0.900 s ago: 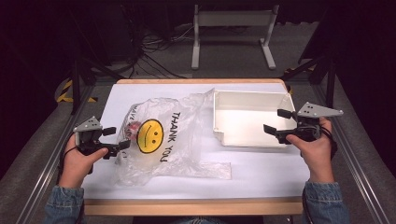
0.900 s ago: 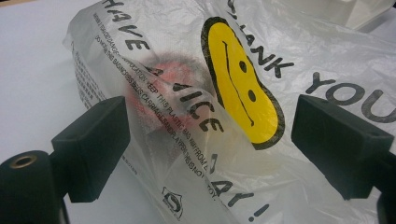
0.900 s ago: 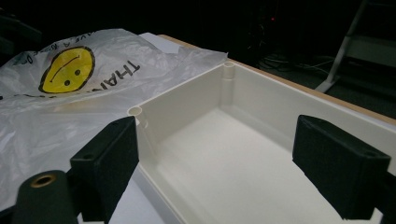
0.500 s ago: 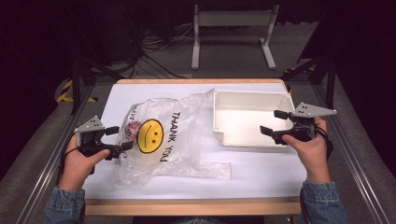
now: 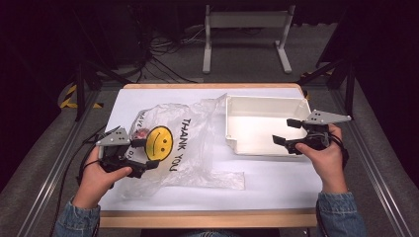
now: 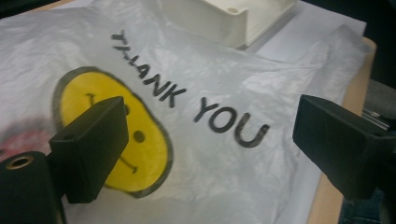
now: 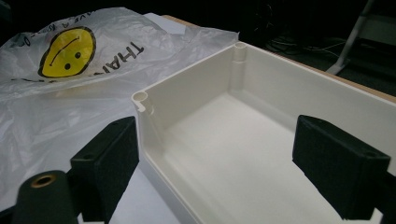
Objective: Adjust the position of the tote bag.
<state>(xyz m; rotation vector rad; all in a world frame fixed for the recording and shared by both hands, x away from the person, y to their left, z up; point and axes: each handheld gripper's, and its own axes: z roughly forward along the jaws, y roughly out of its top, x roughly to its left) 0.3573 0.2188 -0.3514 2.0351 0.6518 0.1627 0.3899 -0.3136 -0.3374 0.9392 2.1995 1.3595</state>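
Broadly, a white-covered surface with a wooden edge carries two things. Larger is a crinkled translucent plastic bag printed with a yellow smiley face and "THANK YOU", lying flat on the left half with something reddish showing faintly through it near the left gripper. Its long axis runs diagonally, from the bunched end touching the tray's near-left corner down toward the person's left hand; a thin flap trails off to the right along the near side. Judgement: very light, limp, slippery film; likely to slide or balloon if pushed, so best pinched at a gathered fold or along an edge, not on the flat printed face. Beside it, on the right half, an empty white rectangular plastic tray sits upright, stiff, long axis left to right across the surface. Left gripper hovers over the bag's near-left part by the smiley, jaws wide, nothing between them. Right gripper is held over the tray's near-right part, jaws also wide and empty, pointing left.
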